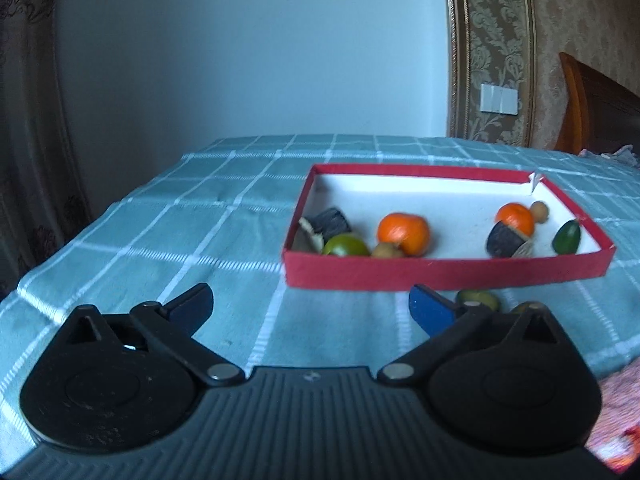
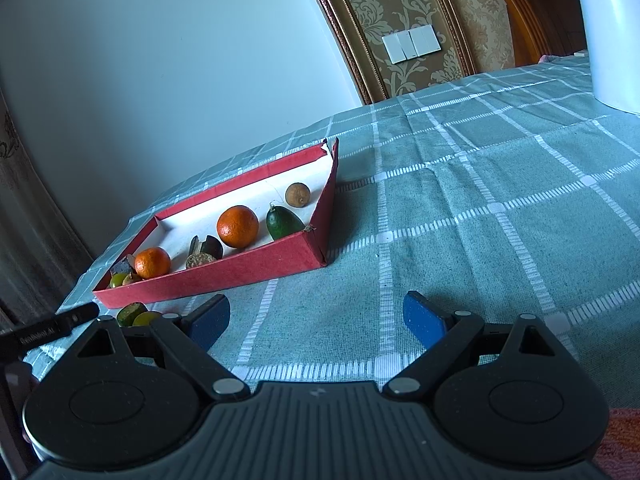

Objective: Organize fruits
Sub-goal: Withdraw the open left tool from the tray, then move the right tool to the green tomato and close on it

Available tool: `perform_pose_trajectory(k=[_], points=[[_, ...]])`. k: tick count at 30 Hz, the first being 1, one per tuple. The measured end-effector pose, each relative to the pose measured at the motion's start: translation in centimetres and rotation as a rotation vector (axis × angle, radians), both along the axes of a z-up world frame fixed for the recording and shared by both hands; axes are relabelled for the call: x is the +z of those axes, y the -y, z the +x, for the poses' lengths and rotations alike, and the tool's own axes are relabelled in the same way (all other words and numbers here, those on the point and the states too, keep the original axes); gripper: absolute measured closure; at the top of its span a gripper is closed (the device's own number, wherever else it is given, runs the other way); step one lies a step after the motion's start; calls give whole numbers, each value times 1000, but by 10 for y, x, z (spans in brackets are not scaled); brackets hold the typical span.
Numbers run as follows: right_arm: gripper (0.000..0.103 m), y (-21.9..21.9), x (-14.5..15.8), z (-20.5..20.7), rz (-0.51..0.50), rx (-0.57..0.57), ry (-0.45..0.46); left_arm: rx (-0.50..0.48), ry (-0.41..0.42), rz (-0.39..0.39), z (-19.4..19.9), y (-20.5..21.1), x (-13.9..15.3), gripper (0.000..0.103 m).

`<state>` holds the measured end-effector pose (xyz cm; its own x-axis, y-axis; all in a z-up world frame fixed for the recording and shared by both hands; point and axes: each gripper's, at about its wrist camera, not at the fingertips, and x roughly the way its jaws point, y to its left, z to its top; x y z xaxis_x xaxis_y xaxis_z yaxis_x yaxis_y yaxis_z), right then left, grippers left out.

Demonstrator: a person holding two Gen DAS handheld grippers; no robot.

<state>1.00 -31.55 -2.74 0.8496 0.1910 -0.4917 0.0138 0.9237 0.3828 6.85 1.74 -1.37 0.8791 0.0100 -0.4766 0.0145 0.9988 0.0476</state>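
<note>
A shallow red box (image 1: 440, 274) with a white floor lies on the checked teal cloth. Inside it are two oranges (image 1: 403, 233) (image 1: 515, 218), a green lime (image 1: 346, 245), a dark green oval fruit (image 1: 566, 237), small brown fruits and dark cut pieces (image 1: 330, 222). Two green fruits (image 2: 132, 313) lie on the cloth just outside the box's near wall (image 2: 224, 272). My left gripper (image 1: 310, 300) stands open and empty in front of the box, and one green fruit (image 1: 478, 299) sits beside its right finger. My right gripper (image 2: 317, 306) is open over bare cloth, right of the box.
A white object (image 2: 608, 32) stands on the cloth at the far right. A pink patterned cloth (image 1: 616, 412) lies at the near right edge. A curtain (image 1: 28, 160) hangs at the left, and a wooden headboard (image 1: 592, 108) rises behind. A black bar (image 2: 56, 326) pokes in at the left.
</note>
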Motion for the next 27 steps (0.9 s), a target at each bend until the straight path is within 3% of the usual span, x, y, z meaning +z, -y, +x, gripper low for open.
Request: perform_pose_trajectory(k=[4, 12, 20, 25, 27], points=[[9, -1, 0, 0, -10, 0, -3, 8, -13, -73, 2, -13, -1, 0], [9, -21, 8, -2, -143, 0, 19, 18, -19, -100, 3, -18, -1, 0], [9, -94, 40, -4, -303, 241, 102, 40, -12, -113, 3, -20, 0, 0], [10, -136, 42, 5, -431, 342, 115, 53, -14, -121, 4, -23, -1, 0], [19, -143, 37, 12, -440, 362, 94, 52, -15, -120, 4, -23, -1, 0]])
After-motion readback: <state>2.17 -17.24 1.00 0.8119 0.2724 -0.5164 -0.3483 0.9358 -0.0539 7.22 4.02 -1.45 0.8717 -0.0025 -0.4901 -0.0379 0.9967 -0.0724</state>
